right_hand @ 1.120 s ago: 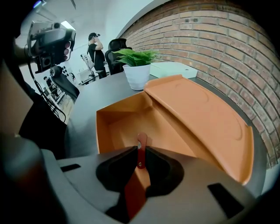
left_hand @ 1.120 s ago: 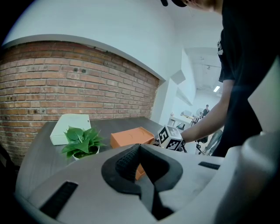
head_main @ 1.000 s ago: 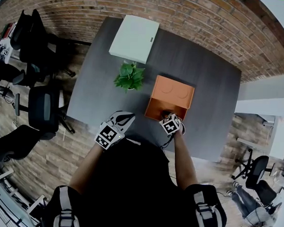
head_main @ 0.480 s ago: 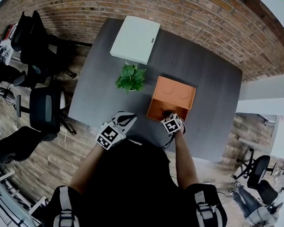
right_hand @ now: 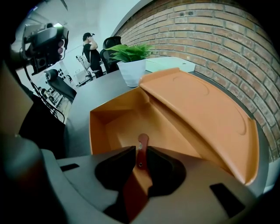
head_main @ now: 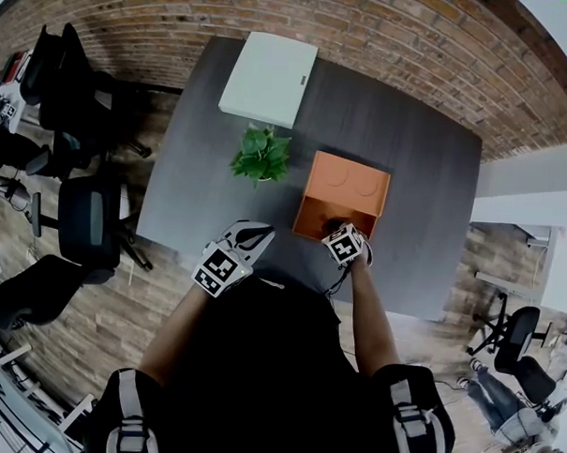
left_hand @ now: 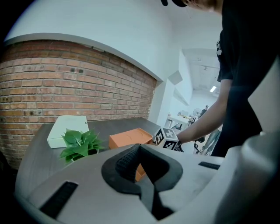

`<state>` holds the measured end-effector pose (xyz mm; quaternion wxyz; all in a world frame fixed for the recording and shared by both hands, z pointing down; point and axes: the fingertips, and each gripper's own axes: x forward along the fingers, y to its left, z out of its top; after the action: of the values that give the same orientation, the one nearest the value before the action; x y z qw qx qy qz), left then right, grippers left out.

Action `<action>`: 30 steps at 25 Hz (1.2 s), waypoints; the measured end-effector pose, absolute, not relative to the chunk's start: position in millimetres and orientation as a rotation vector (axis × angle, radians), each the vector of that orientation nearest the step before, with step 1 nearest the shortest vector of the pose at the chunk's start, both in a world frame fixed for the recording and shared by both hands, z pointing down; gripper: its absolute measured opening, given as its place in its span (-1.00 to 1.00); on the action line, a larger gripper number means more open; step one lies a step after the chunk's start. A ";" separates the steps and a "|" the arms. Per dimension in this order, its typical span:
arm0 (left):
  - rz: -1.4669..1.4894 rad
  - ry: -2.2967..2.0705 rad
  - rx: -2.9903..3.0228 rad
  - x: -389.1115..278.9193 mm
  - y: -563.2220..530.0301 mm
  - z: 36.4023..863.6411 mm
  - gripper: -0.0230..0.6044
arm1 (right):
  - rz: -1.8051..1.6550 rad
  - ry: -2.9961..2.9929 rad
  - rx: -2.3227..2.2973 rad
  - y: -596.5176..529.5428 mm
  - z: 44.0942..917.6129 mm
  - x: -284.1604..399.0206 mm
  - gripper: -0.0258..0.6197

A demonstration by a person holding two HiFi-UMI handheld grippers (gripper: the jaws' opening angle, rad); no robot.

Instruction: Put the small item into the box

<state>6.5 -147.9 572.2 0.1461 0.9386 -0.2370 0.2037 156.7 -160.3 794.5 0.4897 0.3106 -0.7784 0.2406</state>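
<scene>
An orange box (head_main: 341, 191) lies open on the dark table (head_main: 200, 198), its lid folded back away from me. My right gripper (head_main: 344, 244) hangs over the box's near edge. In the right gripper view a small, thin reddish-brown item (right_hand: 142, 146) stands upright between the pads of the right gripper (right_hand: 141, 151), above the orange box (right_hand: 175, 113) floor. The jaws are opening, and the item still touches both pads. My left gripper (head_main: 250, 236) hovers over the table's front edge, left of the box. The left gripper (left_hand: 139, 146) is shut and empty.
A potted green plant (head_main: 260, 154) stands left of the box, and a flat white box (head_main: 268, 79) lies at the table's far end. Black office chairs (head_main: 87, 217) stand to the left of the table. A brick wall lies beyond.
My right gripper has edged slightly forward over the box's near edge. The left gripper has hardly moved.
</scene>
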 end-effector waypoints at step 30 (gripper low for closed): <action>0.519 -0.207 2.858 24.8 -132.2 564.1 -0.85 | 0.585 -2.019 1.462 -102.8 648.1 150.4 -0.84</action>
<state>24.8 -132.2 564.1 0.1147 0.9750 -0.0707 0.1769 150.4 -102.8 648.1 0.2864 0.5471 -0.7555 0.2189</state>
